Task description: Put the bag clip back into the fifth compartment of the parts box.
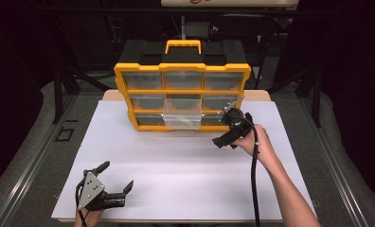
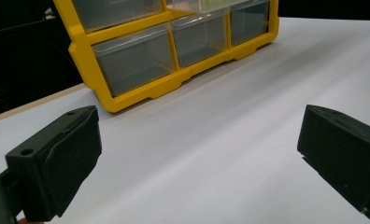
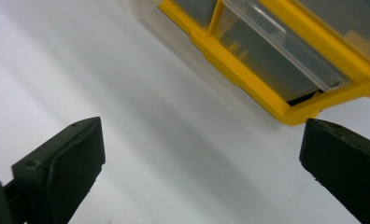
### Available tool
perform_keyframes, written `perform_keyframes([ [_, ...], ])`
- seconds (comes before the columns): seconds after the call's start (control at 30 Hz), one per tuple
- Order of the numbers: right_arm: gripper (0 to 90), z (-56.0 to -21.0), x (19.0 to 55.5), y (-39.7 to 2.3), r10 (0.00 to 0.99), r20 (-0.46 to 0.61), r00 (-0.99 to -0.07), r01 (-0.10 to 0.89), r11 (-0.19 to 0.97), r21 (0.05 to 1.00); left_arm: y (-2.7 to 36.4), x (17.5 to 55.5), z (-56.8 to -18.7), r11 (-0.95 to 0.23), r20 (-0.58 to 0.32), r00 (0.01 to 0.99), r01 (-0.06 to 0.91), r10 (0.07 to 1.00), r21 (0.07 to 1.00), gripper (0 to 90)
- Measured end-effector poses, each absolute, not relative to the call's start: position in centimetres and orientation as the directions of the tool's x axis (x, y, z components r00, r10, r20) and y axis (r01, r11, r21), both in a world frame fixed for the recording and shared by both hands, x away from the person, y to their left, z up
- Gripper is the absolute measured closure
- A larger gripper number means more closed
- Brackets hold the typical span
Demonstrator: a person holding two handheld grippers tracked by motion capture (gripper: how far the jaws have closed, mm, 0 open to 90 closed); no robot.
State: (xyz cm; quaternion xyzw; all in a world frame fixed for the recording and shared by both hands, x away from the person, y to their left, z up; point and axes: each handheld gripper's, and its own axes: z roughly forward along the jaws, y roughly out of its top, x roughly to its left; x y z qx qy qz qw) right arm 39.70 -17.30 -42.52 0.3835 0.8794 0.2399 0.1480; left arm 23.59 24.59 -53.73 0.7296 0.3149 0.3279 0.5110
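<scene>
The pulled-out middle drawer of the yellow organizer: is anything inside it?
The middle drawer of the yellow organizer juts forward; through its clear walls nothing distinct shows inside. Glare and small scale leave its floor uncertain. Both grippers hold nothing.

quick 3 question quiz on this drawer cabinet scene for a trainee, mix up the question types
1. True or false: both grippers are open.
2. Which drawer of the yellow drawer cabinet sticks out? A) top left B) middle C) bottom right
3. Fill in: the gripper nearest the cabinet is the ____ one.

Key
1. True: left gripper and right gripper hold nothing, jaws spread.
2. B, the middle drawer is pulled out.
3. Right.
</scene>
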Motion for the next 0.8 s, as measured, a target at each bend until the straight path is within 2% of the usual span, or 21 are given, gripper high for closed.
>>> perform_keyframes([
  [0.8,0.0,-47.6,36.2,-18.6,0.758,-0.019,-0.651,0.617,0.544,0.568,24.6,23.6,-53.7,-0.281,0.158,0.586,0.124,0.794,0.952,0.0],
])
